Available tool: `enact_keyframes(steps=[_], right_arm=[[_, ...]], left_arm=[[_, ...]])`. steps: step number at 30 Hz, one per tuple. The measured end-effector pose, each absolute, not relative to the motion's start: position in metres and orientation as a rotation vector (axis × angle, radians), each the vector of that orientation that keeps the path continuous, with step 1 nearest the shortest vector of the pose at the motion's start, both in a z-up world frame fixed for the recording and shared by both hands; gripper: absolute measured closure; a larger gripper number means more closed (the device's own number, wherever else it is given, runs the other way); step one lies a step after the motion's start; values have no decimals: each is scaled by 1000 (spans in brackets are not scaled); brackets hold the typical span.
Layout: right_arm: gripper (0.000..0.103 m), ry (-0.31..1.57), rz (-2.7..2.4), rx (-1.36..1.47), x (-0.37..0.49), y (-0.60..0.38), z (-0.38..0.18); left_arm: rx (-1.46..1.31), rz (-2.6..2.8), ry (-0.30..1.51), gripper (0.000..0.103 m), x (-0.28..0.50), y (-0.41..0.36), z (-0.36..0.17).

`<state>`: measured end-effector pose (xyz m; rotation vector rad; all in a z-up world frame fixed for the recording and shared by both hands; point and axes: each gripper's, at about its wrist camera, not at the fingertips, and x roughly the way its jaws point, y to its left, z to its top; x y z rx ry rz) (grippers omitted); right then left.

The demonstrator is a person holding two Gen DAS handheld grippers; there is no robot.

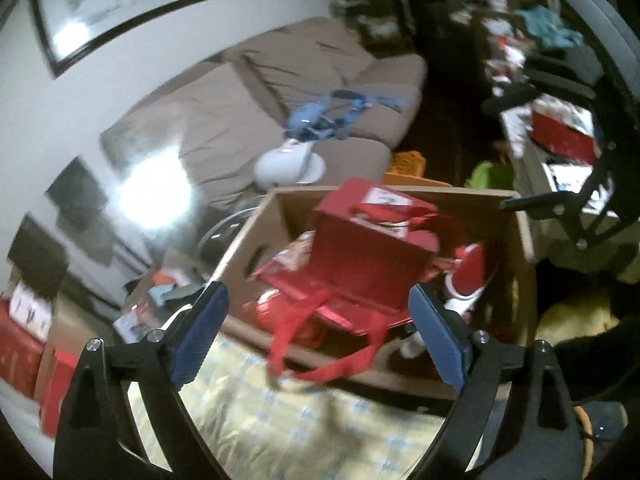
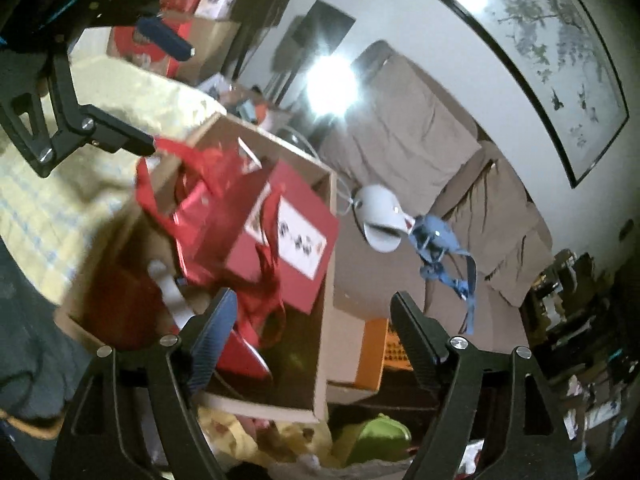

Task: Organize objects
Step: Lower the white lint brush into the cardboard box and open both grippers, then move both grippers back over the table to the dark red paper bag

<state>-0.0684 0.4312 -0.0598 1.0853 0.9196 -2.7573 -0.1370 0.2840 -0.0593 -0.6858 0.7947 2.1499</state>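
A: Where is the red gift bag (image 1: 372, 248)?

B: It sits in the open cardboard box (image 1: 256, 236), tilted, on top of other red packages. Its white label (image 2: 302, 236) with dark characters faces up and outward. One red ribbon handle (image 1: 320, 344) spills over the near wall of the box and hangs in a loop outside.

A: Does either tool have a grip on it?

B: No. The left gripper (image 1: 316, 332) has its two blue-padded fingers (image 1: 200, 332) spread wide, one on each side of the hanging handle, and nothing is pressed between the pads. The ribbon loop lies in the gap, but the frame is blurred, so I cannot tell whether it brushes a pad.

A: And the right one?

B: The right gripper (image 2: 312, 336) also stands with its fingers well apart and empty. Its left finger (image 2: 212, 340) lines up with the red bags at the box's edge; whether it touches them I cannot tell. In the left camera's view it appears at the far right, above the box's far corner.

A: What else is in the box?

B: A white bottle-like item (image 2: 172, 292) and something red and white beside it, too blurred to name.

A: Around the box?

B: It rests on a yellow patterned cloth (image 1: 280, 432). Behind it is a brown sofa (image 1: 256, 100) carrying a white hair dryer (image 2: 378, 216) and a blue strap tangle (image 2: 440, 248). An orange box (image 2: 384, 352) stands beside the cardboard one, and a framed ink painting (image 2: 548, 44) hangs on the wall.
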Motion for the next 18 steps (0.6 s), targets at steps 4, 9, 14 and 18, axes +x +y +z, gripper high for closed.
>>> enact_keyframes(steps=[4,9,14,18], right_arm=[[22,834,-2786,1005,-69,411,-46],[21,698,-2814,910,-78,382,-34],[18,341,-2767,812,-93,356,-24],[18,129,-2670,835,-125,321,-35]], left_arm=[[-708,2247,707,11,-145,244,-48],[-773,2402,578,11,-157,179,-37],[-860,2563,436,8,-169,94,-34],[-962,2679,303,7,-177,17,-36]])
